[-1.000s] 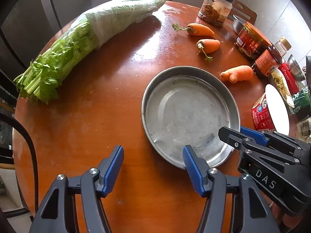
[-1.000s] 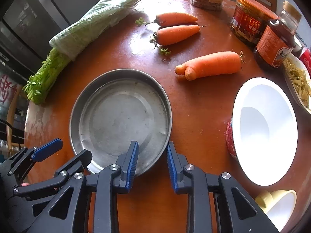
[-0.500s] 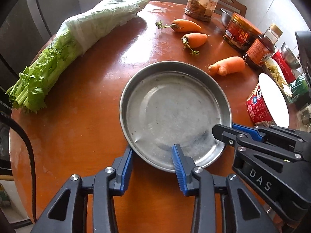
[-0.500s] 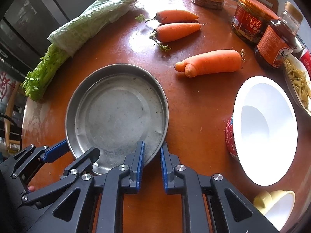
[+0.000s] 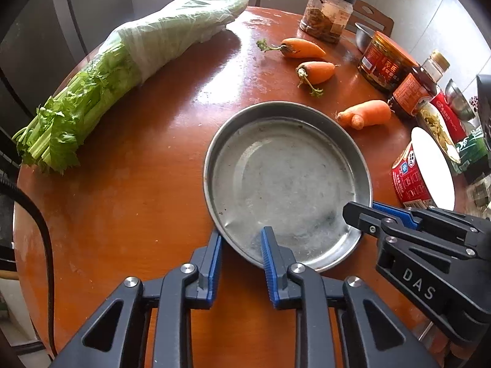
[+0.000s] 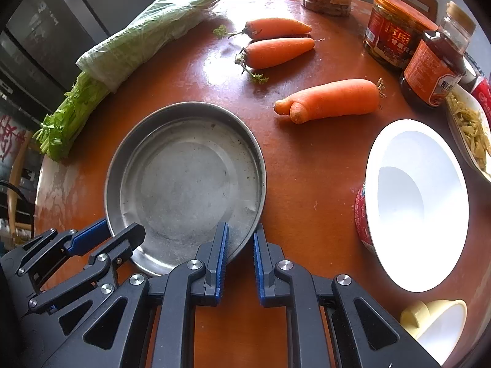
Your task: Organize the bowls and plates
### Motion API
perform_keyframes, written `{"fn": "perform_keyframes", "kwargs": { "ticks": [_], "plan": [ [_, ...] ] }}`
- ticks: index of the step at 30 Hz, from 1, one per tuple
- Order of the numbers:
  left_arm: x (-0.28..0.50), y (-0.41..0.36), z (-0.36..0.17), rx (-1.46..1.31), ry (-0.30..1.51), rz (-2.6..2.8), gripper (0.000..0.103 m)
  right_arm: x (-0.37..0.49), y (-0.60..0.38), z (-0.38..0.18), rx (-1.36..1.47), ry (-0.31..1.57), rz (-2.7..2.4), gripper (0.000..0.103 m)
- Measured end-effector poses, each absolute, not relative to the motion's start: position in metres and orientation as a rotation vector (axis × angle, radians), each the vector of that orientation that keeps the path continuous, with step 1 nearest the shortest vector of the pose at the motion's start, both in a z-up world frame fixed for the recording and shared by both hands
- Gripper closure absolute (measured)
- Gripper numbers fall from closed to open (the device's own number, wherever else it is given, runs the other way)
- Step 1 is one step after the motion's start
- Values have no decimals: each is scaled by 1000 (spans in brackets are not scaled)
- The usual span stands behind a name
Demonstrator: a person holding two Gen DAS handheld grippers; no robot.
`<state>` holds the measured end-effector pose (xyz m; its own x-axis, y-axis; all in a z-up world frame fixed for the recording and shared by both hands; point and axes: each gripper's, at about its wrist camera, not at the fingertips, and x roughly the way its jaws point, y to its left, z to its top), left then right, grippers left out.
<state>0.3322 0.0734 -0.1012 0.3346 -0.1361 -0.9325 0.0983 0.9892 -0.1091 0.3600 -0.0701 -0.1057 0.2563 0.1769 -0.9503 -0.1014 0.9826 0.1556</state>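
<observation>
On the round brown bench (image 5: 129, 214) a shallow metal plate (image 5: 285, 181) lies flat, near the front edge, and both tools are at its near rim. From the left wrist view, the left tool (image 5: 241, 253) has one blue pad outside the rim and the other pad inside the plate; its jaws have just been closing, and now the pads sit close on the two sides of the rim wall, so it grips the plate at the lower left part of the rim. The right tool (image 6: 241, 247) stands the same way at the lower right part of the rim, one pad inside and one outside, and its jaws are nearly together on the thin wall. Each tool also shows in the other camera, at the side of the plate.

To the right of the plate, apart from it, a white bowl (image 6: 417, 205) with a red printed outside stands empty. Just in front of it, at the picture's lower right, a small pale yellow cup (image 6: 435, 322) is partly visible. Three carrots lie behind the plate; the nearest carrot (image 6: 331, 99) is between the plate and the jars. A bundle of celery (image 5: 101, 92), half wrapped in plastic, lies along the left side of the bench. A jar with a red label (image 6: 389, 35) and a dark sauce bottle (image 6: 435, 67) stand at the back right.
</observation>
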Motion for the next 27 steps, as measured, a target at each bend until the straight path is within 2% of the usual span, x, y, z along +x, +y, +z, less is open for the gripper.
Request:
{"fn": "perform_keyframes", "kwargs": {
  "ticks": [14, 27],
  "plan": [
    [316, 82, -84, -61, 1196, -147, 81, 349, -72, -90, 73, 1271, 205, 89],
    [269, 84, -46, -30, 1133, -129, 80, 297, -72, -47, 35, 1188, 237, 88]
  ]
}}
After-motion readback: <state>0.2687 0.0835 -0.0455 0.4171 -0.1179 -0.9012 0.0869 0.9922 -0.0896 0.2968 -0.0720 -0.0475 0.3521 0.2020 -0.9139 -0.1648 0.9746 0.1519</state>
